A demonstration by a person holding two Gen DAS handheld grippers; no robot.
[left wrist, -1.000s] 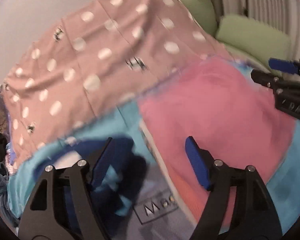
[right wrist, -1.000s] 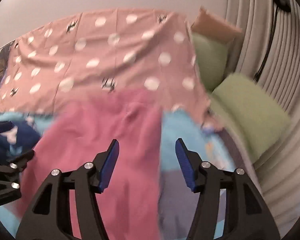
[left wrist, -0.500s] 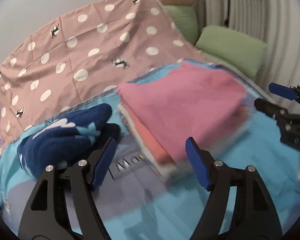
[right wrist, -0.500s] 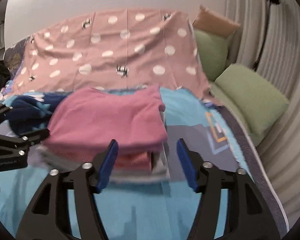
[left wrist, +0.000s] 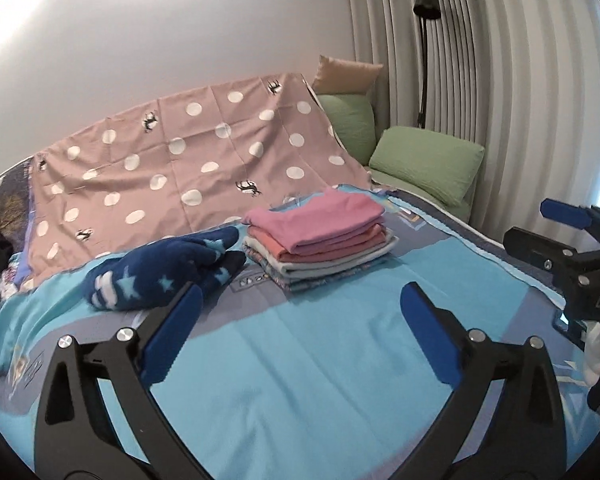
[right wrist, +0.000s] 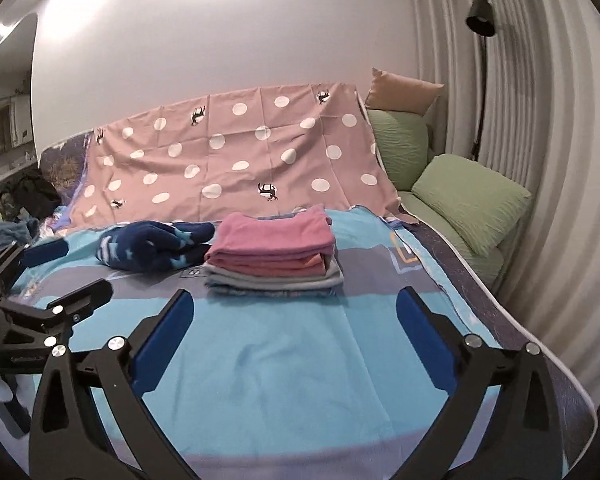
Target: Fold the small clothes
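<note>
Both grippers, the left (left wrist: 300,312) and the right (right wrist: 294,314), hang over bare blue sheet (right wrist: 284,360), jaws just opened wide with nothing between them. Ahead and well apart sits the folded stack (right wrist: 274,254), pink on top, long axis crosswise. The unfolded navy garment (left wrist: 160,272) lies beside it, likely next and nearer the left gripper.

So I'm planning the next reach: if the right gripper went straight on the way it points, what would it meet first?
Probably the bare blue bedsheet, short of the folded clothes stack; the right gripper points slightly downward, open and empty.
</note>
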